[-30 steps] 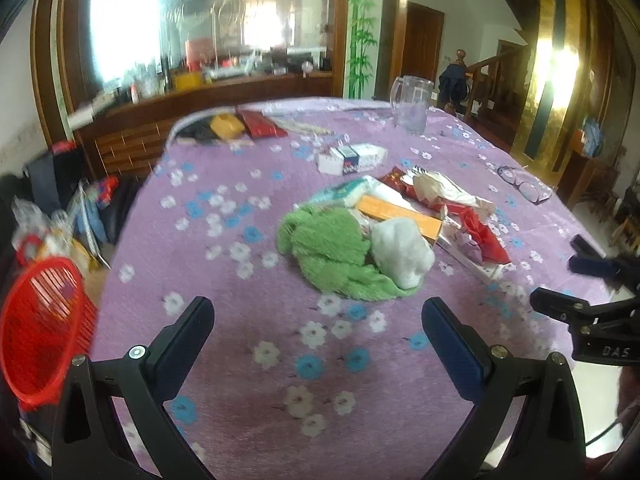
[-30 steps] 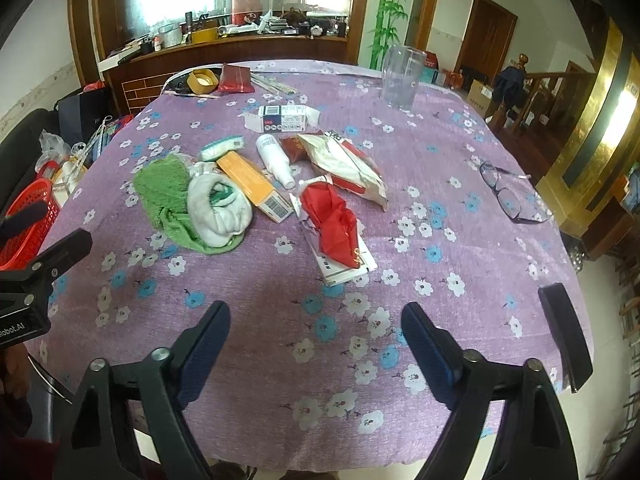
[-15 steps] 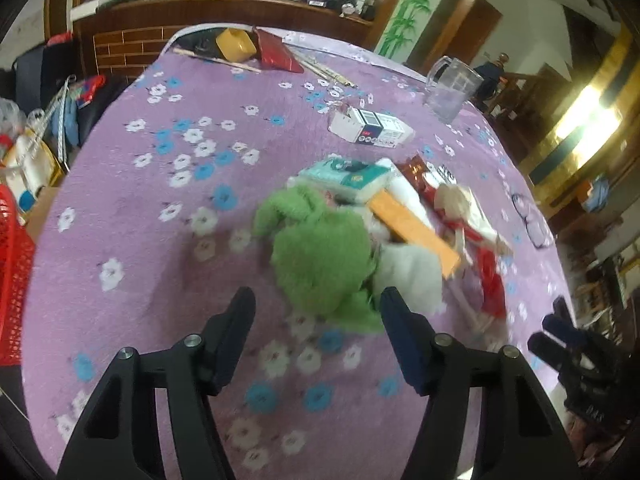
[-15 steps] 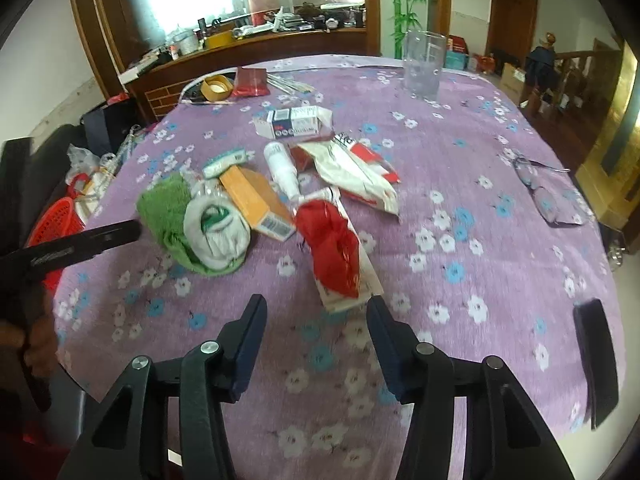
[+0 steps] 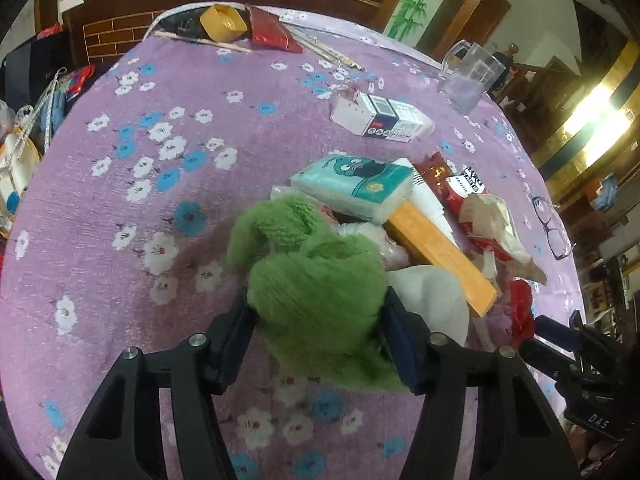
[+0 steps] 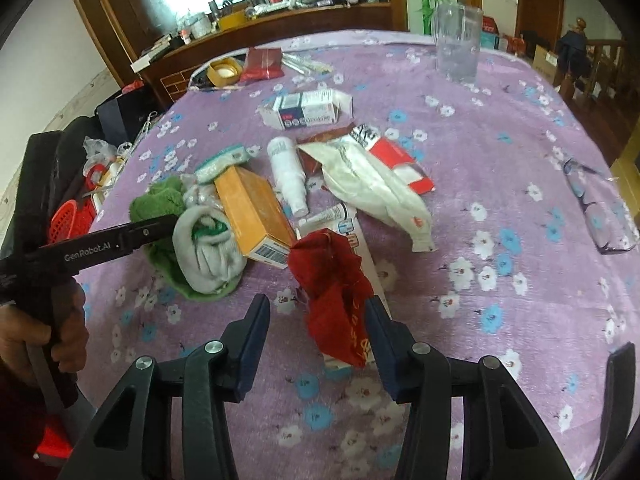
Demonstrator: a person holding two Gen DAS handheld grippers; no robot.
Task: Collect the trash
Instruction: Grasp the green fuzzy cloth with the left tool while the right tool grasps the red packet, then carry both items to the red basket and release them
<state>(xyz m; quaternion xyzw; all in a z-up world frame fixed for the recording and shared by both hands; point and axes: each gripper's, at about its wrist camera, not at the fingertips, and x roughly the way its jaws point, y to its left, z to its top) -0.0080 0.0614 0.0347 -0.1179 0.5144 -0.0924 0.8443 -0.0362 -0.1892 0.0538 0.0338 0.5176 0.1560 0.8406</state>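
Progress: early; nothing binned. Left gripper (image 5: 318, 312) jaws straddle crumpled green towel (image 5: 316, 280), grip uncertain. Right gripper (image 6: 318, 318) jaws released around red crumpled wrapper (image 6: 334, 280). Remaining litter heaped at 12 o'clock on purple floral surface (image 6: 520, 160); red mesh basket (image 6: 70, 220) at 9 o'clock, off surface.

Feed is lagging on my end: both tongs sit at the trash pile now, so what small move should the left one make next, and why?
Probably close the left tongs on the green cloth. The cloth already bulges between the two fingers, which flank it on both sides, so it seems a squeeze alone should secure it before any lift. The right tongs are open around the red wrapper.
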